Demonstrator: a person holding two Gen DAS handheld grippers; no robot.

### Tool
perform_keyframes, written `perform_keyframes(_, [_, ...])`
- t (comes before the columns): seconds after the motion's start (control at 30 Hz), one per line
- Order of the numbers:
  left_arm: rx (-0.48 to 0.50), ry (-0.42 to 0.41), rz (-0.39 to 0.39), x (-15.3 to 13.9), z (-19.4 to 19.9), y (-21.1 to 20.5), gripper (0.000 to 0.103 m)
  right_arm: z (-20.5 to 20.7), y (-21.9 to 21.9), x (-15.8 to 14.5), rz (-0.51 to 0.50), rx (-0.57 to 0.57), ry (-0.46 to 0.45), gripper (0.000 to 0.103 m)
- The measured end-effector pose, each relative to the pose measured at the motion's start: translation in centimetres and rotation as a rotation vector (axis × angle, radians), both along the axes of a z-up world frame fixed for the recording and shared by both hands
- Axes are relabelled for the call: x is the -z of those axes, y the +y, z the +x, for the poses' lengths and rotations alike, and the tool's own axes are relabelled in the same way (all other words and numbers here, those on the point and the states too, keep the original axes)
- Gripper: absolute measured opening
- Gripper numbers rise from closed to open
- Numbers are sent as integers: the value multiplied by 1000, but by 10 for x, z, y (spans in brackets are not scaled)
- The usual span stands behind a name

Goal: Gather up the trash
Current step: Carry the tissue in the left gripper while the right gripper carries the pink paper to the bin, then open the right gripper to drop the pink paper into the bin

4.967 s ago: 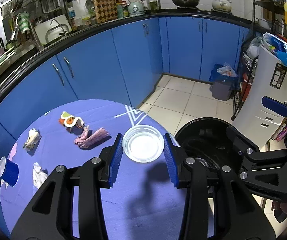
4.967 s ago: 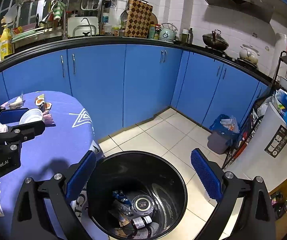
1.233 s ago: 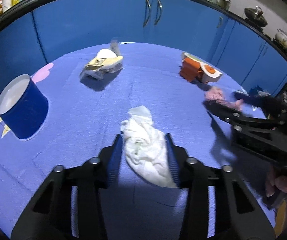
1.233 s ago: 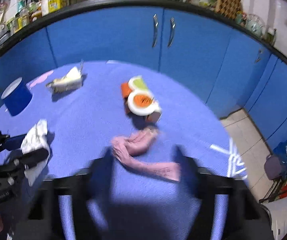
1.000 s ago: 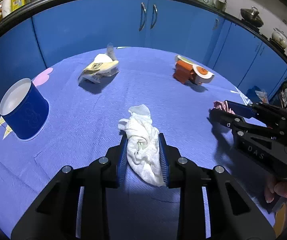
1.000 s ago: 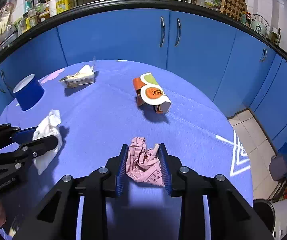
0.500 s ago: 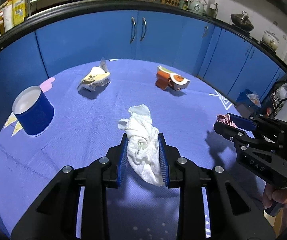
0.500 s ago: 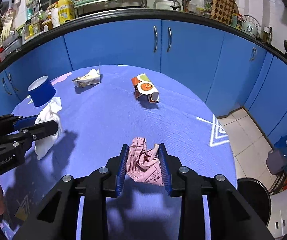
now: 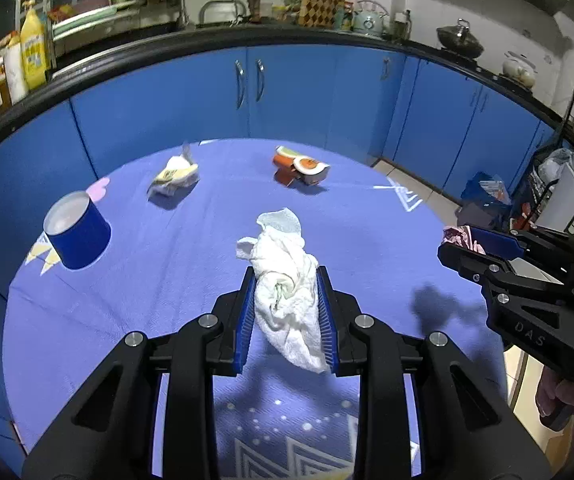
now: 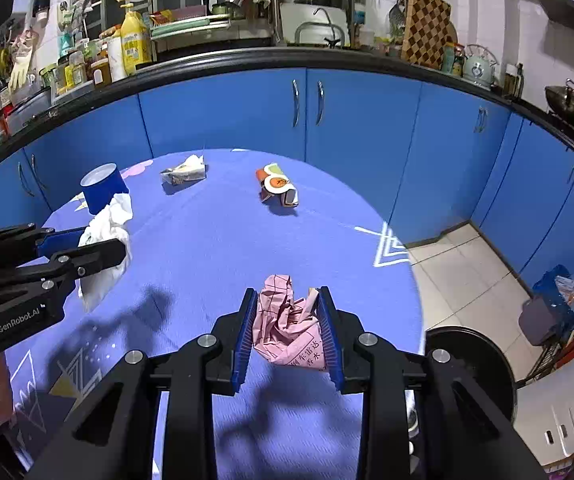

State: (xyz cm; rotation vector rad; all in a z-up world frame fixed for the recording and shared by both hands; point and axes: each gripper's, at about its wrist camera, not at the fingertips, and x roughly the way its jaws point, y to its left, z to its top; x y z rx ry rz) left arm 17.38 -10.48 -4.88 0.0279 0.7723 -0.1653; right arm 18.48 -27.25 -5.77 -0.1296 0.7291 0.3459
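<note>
Room: blue kitchen cabinets (image 10: 351,120) are curving behind a round worktop (image 9: 191,264) that is wearing a purple cloth.
Left gripper (image 9: 287,312): its fingers are pinching a crumpled white tissue (image 9: 287,288), which is hanging clear above the worktop.
Right gripper (image 10: 289,326): its fingers are squeezing a crumpled pink paper (image 10: 287,328), which is hanging above the worktop edge nearest the bin.
Blue cup (image 9: 75,232): it is standing upright on the worktop, to the left of the white tissue in the left wrist view.
Yellow wrapper (image 9: 173,178): it is lying beyond the cup, toward the cabinets.
Orange carton (image 9: 301,168): it is lying on its side, right of the yellow wrapper.
Black bin (image 10: 471,364): it is sitting on the tiled floor (image 10: 459,280), just beside the worktop edge, lower right of the pink paper.
</note>
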Motion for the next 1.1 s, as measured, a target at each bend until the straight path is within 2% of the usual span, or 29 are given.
perform_keyframes(0.37, [71,-66,38,-28,-14,-46,30,-29,-36,-27,12,51,-73,30])
perform_keyframes(1.1, [254,-57,103,-23,-3,-166,30,-47,-139,-8,60,206,-68,30])
